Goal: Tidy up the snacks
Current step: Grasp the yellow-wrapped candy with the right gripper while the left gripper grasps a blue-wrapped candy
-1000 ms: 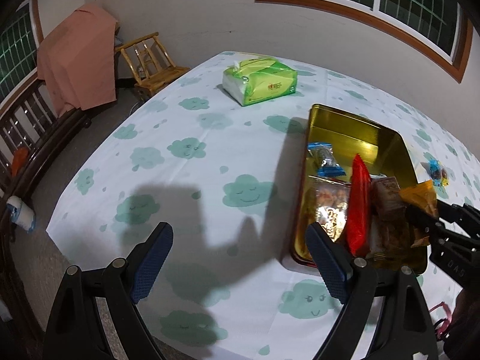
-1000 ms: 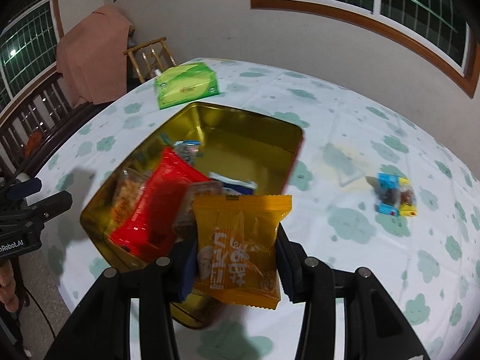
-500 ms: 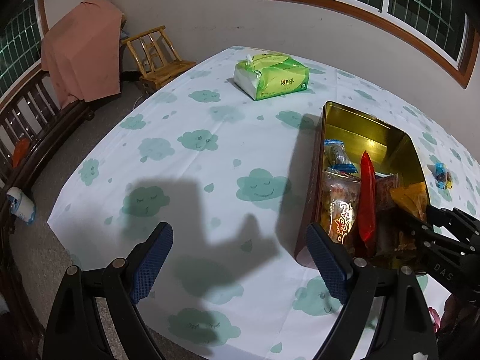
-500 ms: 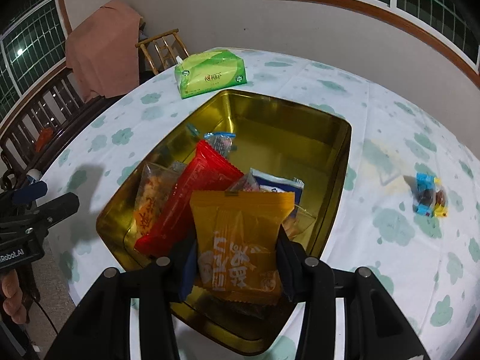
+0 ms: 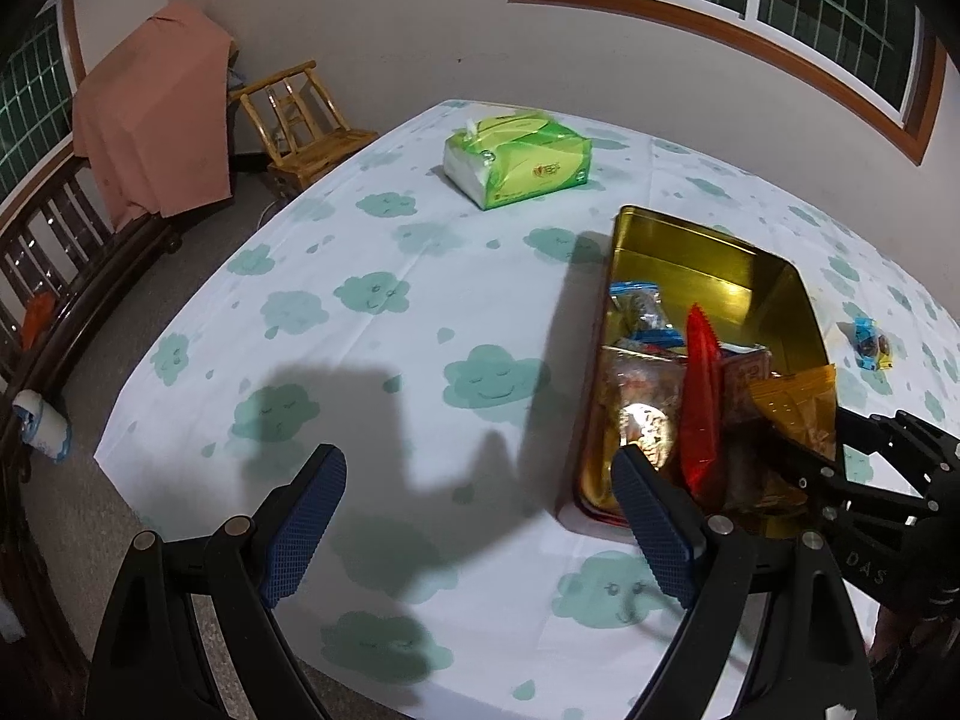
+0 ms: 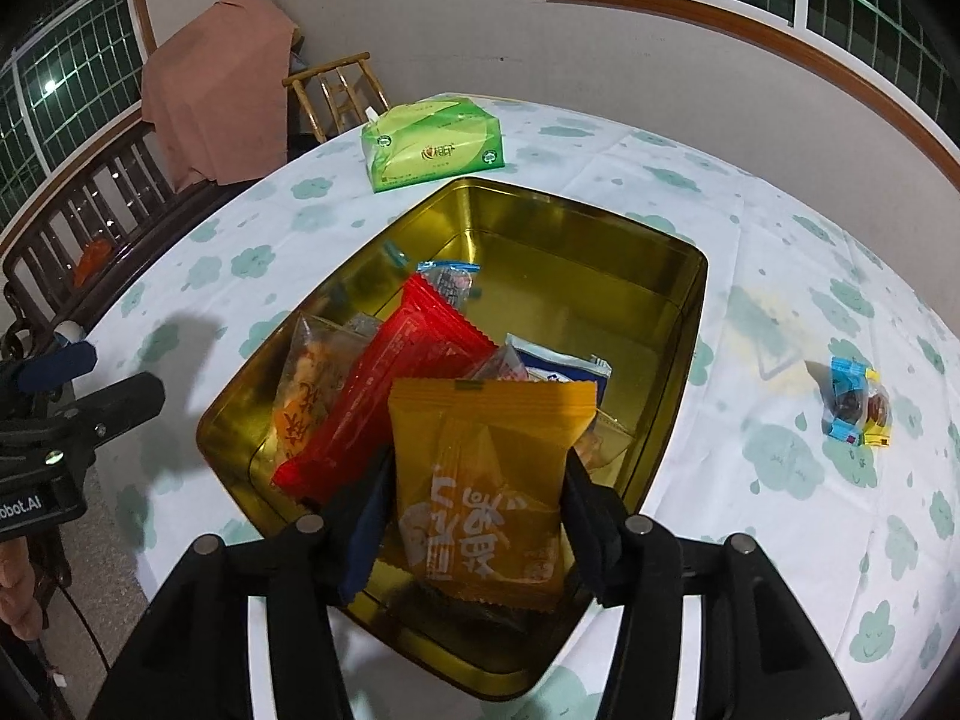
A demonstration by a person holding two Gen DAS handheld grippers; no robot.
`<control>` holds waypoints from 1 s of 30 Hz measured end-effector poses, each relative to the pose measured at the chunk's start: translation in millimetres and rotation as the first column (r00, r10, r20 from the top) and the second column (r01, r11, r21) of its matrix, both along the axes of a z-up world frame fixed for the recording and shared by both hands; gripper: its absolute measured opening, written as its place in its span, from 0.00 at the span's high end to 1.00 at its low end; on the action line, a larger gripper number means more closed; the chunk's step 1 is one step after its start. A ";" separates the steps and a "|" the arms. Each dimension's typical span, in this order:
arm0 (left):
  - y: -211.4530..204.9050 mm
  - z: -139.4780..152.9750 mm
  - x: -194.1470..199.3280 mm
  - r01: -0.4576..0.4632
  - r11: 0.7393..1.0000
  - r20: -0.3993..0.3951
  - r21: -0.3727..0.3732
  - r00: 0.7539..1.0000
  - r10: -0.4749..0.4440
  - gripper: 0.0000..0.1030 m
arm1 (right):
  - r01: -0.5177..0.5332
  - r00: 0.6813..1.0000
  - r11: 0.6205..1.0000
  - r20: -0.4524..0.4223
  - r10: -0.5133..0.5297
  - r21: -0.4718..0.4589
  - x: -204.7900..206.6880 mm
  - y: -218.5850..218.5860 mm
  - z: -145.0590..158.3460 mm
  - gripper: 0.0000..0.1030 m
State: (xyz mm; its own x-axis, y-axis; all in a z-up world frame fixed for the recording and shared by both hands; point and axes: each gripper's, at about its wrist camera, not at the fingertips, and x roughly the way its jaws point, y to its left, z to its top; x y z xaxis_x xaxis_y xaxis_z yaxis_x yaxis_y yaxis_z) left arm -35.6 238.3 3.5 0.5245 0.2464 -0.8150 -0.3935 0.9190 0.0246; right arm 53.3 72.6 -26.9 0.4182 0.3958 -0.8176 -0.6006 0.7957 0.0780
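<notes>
A table [image 6: 690,192] with a white cloth printed in green clouds carries a gold tin [image 6: 600,228]. Beyond the tin's far end lies a green tissue pack [image 6: 432,141], apart from it. On the cloth to the right of the tin, well apart, sits a small blue and yellow candy packet [image 6: 855,402]. Past the table's far left edge stand a small wooden chair [image 5: 300,120], a pink cloth [image 5: 153,126] draped over something, and a dark wooden bench [image 5: 54,276] along the wall.

Several snacks crowd the near half of the tin: a red packet [image 6: 390,384] leaning on its edge, a clear bag of golden pieces [image 6: 306,390] left of it, a blue and white packet [image 6: 558,363] to the right, and a small blue-ended packet [image 6: 450,279] farther in. The far half of the tin is bare metal.

The right gripper [image 6: 474,516] points down over the tin's near end with an orange packet [image 6: 486,480] between its fingers, long axis upright, crimped top edge uppermost and tipped toward the other snacks. Its jaws are opening; a gap shows beside the left pad, while the right pad looks close against the wrapper's edge.

The left gripper [image 5: 474,516] hovers over bare cloth left of the tin, jaws spread wide and holding nothing; its right finger [image 5: 654,531] overlaps the tin's near left corner in the view.
</notes>
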 end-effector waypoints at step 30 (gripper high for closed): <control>-143.5 5.0 99.6 0.235 0.972 0.024 0.014 0.972 -0.235 0.15 | 0.350 0.931 0.937 0.107 -0.349 0.016 132.4 -219.9 -12.6 0.43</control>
